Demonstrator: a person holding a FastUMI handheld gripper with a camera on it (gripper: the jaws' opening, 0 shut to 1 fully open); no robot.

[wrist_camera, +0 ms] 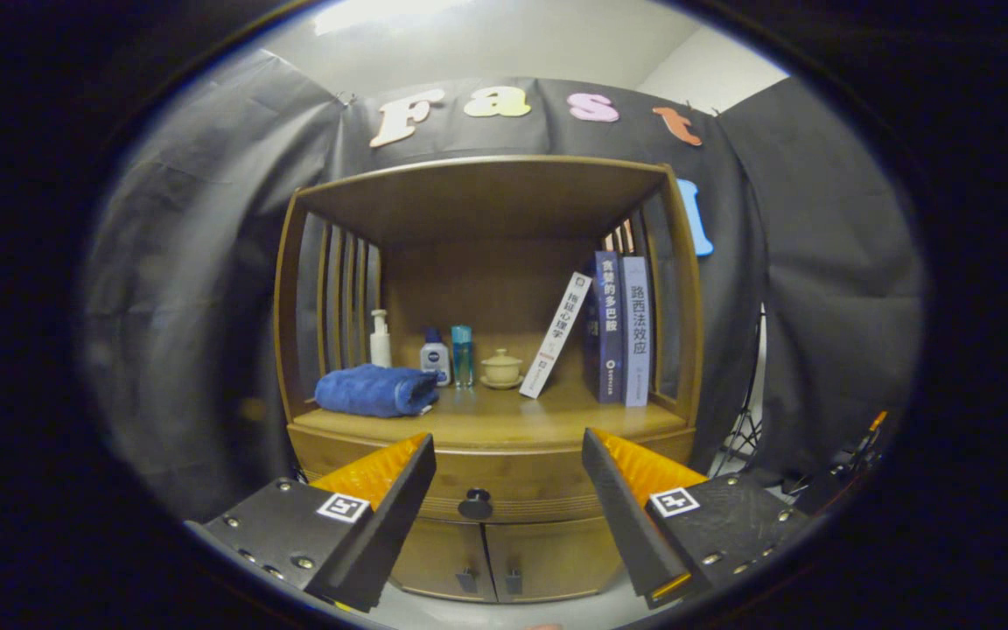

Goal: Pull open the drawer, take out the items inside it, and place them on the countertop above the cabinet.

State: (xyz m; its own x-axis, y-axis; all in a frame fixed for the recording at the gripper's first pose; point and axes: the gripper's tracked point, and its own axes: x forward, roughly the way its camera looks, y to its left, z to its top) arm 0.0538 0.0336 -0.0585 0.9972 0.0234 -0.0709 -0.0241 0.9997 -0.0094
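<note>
**Where everything sits on and around the cabinet**

We see the cabinet (486, 394) straight ahead, backed by the booth's cloth wall. Its bench (504, 420) carries a row of things. At the left lies a folded towel (375, 390); behind it stands a pump bottle (380, 339), with two smaller bottles (449, 355) just to its right. A lidded cup (501, 368) sits near the middle. To the right a book (556, 335) leans toward two upright books (622, 328) at the right side. Below the bench is the shut drawer, its knob (475, 504) between our spread tongs (508, 455), and two doors (504, 560) lie beneath it.
</note>
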